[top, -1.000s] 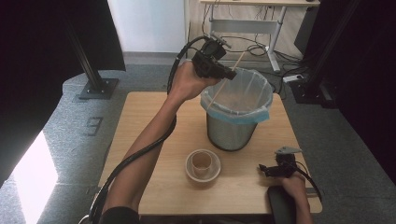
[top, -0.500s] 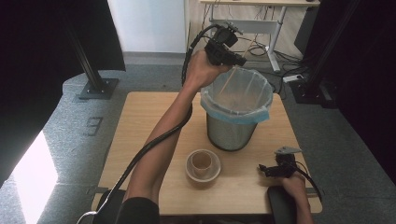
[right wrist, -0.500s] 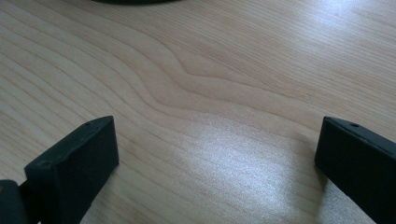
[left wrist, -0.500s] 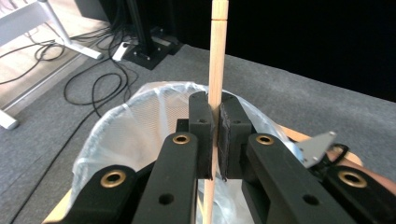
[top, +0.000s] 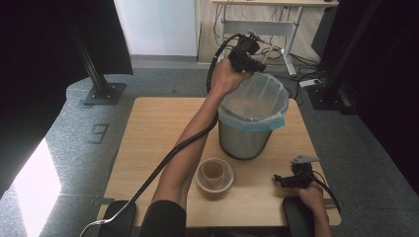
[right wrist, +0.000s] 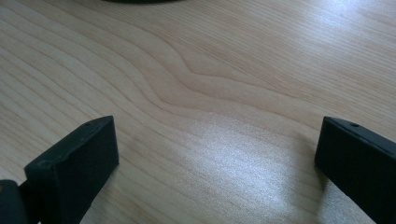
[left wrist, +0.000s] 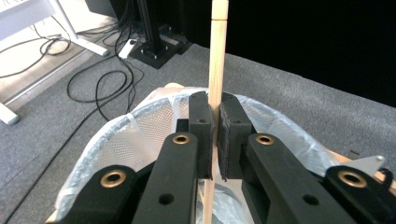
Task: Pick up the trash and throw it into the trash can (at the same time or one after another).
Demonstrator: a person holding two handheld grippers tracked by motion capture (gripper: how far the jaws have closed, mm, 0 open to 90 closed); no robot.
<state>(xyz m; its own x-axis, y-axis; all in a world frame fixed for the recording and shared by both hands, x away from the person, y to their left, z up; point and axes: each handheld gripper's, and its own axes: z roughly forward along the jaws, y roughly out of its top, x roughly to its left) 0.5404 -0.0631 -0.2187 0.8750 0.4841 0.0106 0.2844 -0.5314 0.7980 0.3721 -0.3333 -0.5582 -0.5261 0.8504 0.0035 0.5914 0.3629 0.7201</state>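
Note:
My left gripper [top: 255,63] hovers over the far left rim of a metal bin [top: 245,140] lined with a clear bag edged in blue. In the left gripper view this gripper [left wrist: 214,105] is shut on a thin wooden stick [left wrist: 218,56] that stands upright between the pads, its lower end pointing down into the bin's bag [left wrist: 140,121]. My right gripper [top: 279,180] rests low at the table's front right, its jaws wide apart over bare wood [right wrist: 215,154] with nothing between them.
A pale bowl with a brown cup in it [top: 214,174] sits in front of the bin. The wooden table [top: 153,133] has bare room on its left half. Black stands, cables and a desk frame lie on the floor beyond.
My left hand has carried the stick to the right and a little farther away, from left of the bin to over its far rim. The right hand has kept still.

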